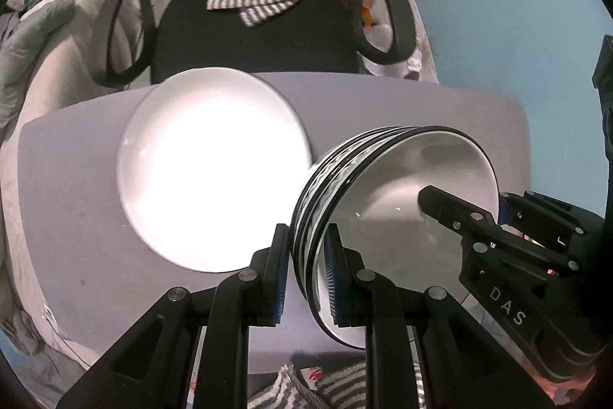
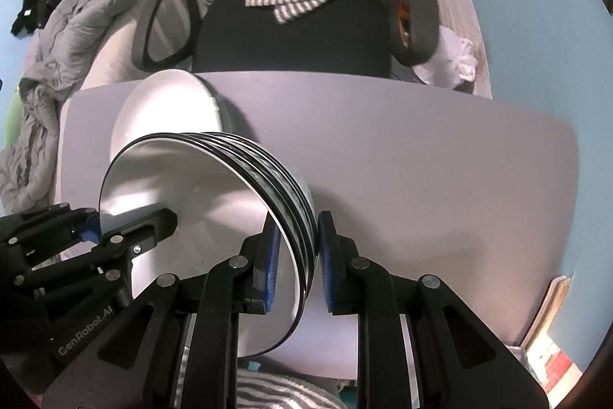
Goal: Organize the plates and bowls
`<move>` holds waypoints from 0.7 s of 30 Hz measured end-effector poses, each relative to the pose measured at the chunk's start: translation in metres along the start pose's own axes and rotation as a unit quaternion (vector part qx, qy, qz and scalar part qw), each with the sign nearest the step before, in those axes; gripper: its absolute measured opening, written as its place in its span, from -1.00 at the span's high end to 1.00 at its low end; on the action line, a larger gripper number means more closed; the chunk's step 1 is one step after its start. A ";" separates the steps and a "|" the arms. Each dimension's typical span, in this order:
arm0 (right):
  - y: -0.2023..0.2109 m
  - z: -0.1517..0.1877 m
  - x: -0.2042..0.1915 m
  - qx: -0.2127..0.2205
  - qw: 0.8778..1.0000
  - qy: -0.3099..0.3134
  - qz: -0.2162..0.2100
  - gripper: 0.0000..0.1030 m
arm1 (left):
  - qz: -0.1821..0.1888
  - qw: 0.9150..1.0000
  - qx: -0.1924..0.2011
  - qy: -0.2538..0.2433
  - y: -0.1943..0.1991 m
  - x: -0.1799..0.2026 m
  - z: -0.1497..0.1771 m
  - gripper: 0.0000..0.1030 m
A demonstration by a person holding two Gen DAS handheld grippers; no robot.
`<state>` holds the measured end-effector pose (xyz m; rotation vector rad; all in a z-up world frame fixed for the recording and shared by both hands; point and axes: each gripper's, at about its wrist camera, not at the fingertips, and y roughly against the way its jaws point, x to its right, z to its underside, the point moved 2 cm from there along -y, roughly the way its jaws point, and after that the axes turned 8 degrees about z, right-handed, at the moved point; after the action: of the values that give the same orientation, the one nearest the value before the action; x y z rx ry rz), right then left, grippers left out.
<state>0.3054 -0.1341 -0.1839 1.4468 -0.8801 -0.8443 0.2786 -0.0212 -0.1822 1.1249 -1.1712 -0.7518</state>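
The left gripper (image 1: pixel 306 271) and right gripper (image 2: pixel 295 263) each pinch opposite rims of the bowl (image 1: pixel 387 202), held level between them above the table (image 2: pixel 421 160), with the plate (image 1: pixel 207 171) lying just left, nearer the left gripper.

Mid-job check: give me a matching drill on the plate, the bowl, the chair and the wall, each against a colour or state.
Column one:
1. plate
2. bowl
3. chair
4. wall

Column two:
A. light blue
B. lying flat on the table
C. black, with a grey striped garment draped over it
D. black-rimmed, gripped at opposite sides of its rim by the left gripper and the right gripper

Pairs: 1-B, 2-D, 3-C, 4-A
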 end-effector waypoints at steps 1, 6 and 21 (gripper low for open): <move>0.001 -0.001 -0.004 0.001 1.000 0.002 0.000 0.63 | 0.000 1.000 0.003 0.004 0.003 -0.006 0.000 0.67; -0.001 -0.011 -0.036 0.004 1.000 0.019 -0.003 0.63 | -0.002 1.000 0.012 0.020 0.015 -0.033 0.002 0.67; -0.024 -0.039 -0.098 -0.009 0.999 0.050 -0.001 0.63 | -0.008 0.999 -0.006 0.053 0.007 -0.097 -0.010 0.67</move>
<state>0.2964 -0.0281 -0.2055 1.4614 -0.7938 -0.7718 0.2625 0.0718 -0.2059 1.1516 -1.0699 -0.7016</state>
